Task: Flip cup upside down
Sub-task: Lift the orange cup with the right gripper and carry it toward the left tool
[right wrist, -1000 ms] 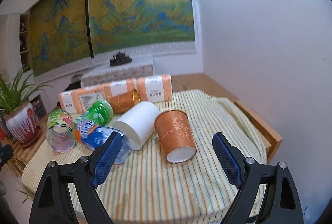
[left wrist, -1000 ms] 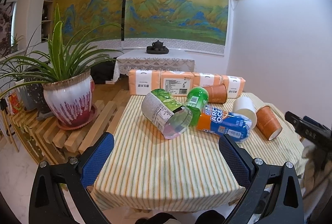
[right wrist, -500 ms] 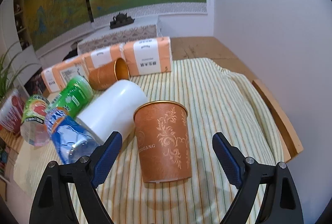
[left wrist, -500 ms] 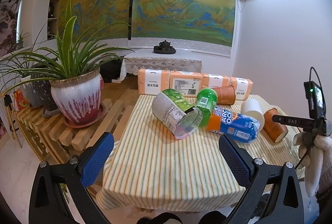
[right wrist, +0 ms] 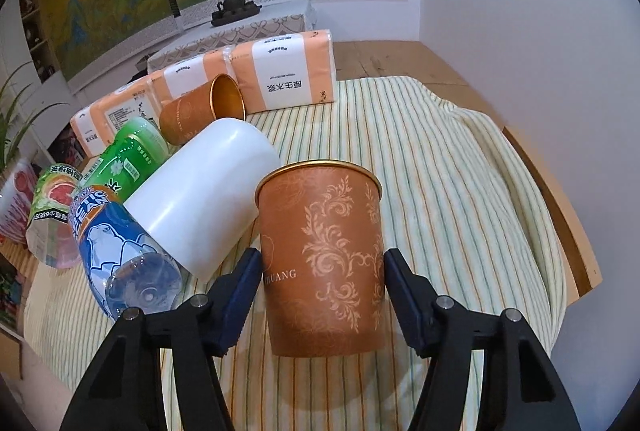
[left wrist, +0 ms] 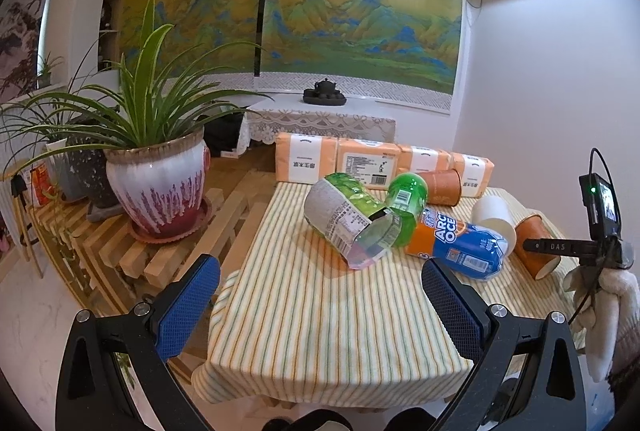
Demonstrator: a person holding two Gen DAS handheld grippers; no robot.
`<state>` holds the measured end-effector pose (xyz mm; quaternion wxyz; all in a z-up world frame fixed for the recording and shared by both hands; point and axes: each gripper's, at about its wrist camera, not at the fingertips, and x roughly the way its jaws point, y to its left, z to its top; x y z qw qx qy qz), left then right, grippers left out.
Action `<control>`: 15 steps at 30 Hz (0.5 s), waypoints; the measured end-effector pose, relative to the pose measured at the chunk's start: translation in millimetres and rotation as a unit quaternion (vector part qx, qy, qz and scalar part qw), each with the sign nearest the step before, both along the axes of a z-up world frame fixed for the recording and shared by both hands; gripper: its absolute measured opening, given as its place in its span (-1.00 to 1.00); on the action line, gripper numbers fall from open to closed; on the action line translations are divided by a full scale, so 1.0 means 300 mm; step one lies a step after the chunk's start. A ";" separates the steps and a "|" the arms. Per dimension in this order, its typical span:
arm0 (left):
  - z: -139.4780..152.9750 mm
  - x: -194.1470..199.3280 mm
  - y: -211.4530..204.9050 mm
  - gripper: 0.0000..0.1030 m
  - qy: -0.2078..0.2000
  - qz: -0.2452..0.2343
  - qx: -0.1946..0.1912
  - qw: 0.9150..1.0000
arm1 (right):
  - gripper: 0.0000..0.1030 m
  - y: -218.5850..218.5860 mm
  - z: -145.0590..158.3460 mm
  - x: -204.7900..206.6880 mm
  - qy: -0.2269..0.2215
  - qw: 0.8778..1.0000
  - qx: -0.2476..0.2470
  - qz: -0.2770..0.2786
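An orange paper cup (right wrist: 324, 255) with a leaf pattern lies on its side on the striped tablecloth (right wrist: 440, 159), mouth pointing away from me. My right gripper (right wrist: 322, 279) has both blue pads closed against its sides. The same cup shows in the left wrist view (left wrist: 534, 245) at the table's right, with the right gripper's body beside it. My left gripper (left wrist: 320, 295) is open and empty, held back over the table's near edge.
A white cup (right wrist: 204, 191), a blue and orange bottle (right wrist: 116, 247), a green bottle (right wrist: 128, 155) and a second orange cup (right wrist: 200, 111) lie left of the held cup. Orange tissue packs (right wrist: 280, 75) line the far edge. A potted plant (left wrist: 156, 171) stands left of the table.
My right gripper moved forward around the orange cup and its fingers closed in on the cup's sides. My left gripper drew back and left a little and stays open.
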<state>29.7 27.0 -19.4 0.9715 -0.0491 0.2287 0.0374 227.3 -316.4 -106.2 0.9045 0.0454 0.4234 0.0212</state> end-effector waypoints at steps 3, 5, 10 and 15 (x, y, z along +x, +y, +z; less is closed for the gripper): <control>-0.004 -0.004 0.005 0.99 0.001 0.000 0.000 1.000 | 0.12 -0.006 0.006 -0.022 -0.007 1.000 0.004 -0.012; -0.007 -0.007 0.009 0.99 0.001 0.001 0.000 1.000 | 0.12 -0.011 0.018 -0.045 -0.017 1.000 0.005 -0.021; -0.011 -0.018 0.022 0.99 -0.002 0.002 -0.002 1.000 | 0.12 0.000 0.090 -0.162 -0.051 0.998 0.022 -0.029; -0.017 -0.030 0.045 0.99 -0.002 0.005 -0.005 1.000 | 0.12 0.105 0.155 -0.310 -0.072 0.995 0.061 0.007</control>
